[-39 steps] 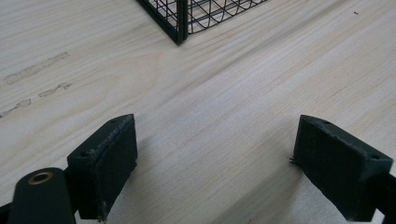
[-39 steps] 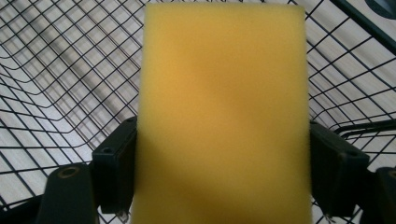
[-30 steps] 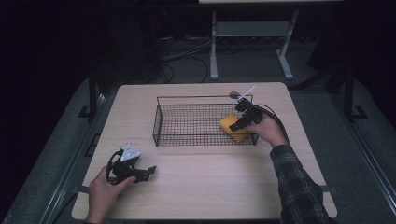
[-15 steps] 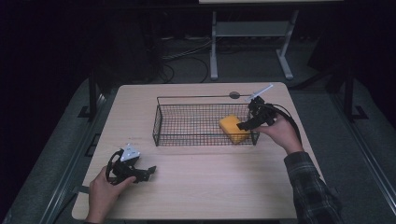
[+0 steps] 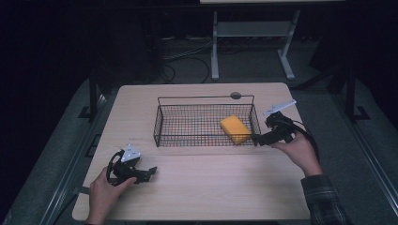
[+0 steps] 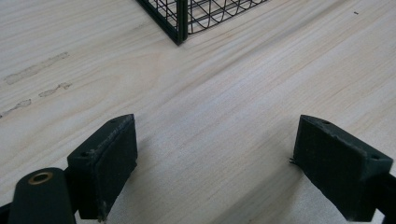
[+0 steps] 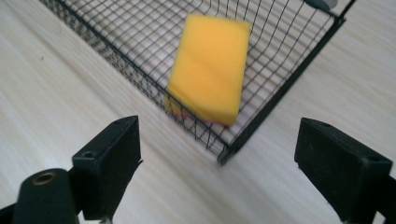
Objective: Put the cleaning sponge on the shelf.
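A yellow sponge (image 5: pixel 235 128) lies flat in the right end of a black wire basket (image 5: pixel 162 123) at the table's middle. My right gripper (image 5: pixel 259 138) is held just outside the basket's right front corner, open and empty. In the right gripper view the sponge (image 7: pixel 208 66) rests behind the basket's corner (image 7: pixel 224 154), beyond the spread jaws of the right gripper (image 7: pixel 217 172). My left gripper (image 5: pixel 149 172) rests near the table's front left, open with nothing in it. The left gripper (image 6: pixel 212 170) looks over bare wood toward the basket's corner (image 6: pixel 180 28).
The light wooden table (image 5: pixel 202 187) has free room in front of the basket and to its left. A small dark round disc (image 5: pixel 235 95) sits by the table's far edge behind the basket. Table legs and cables stand on the dark floor beyond.
My right gripper has drawn back out of the basket, moving right and toward the front, away from the sponge. The sponge stays in the basket. My left gripper has not moved.
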